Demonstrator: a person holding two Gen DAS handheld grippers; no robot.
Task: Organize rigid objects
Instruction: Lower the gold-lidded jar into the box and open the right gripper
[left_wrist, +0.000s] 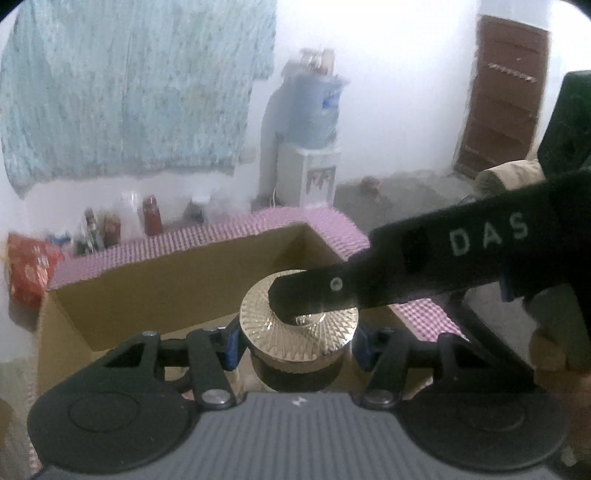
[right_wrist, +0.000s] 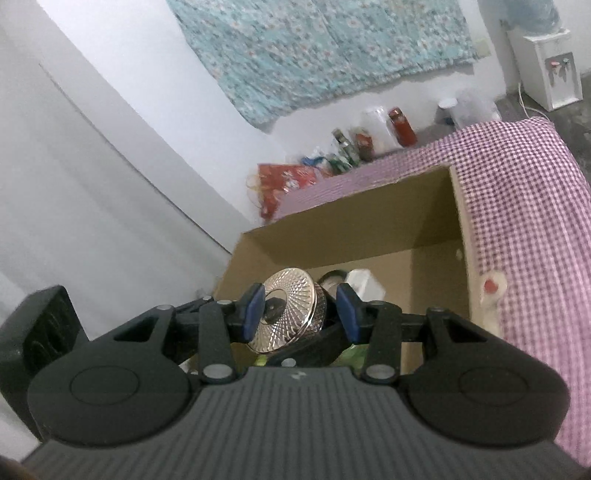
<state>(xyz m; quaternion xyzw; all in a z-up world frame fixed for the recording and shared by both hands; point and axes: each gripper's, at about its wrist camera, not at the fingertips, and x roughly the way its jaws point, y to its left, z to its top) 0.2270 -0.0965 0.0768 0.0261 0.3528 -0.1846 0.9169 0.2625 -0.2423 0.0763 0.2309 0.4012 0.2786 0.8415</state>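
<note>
A small dark jar with a shiny, ridged metal lid hangs above an open cardboard box. My left gripper is shut on the jar, its blue pads pressing the lid's sides. One black finger of my right gripper reaches in from the right and lies flat on the lid's top. In the right wrist view the jar lies sideways between the pads of my right gripper, which is shut on it from top to bottom. The right-hand pad meets the dark base, which is hard to see.
The box holds a white object, a black tape roll and something green. It stands against a pink checked cloth. Bottles, a red bag and a water dispenser line the wall. A hand shows at right.
</note>
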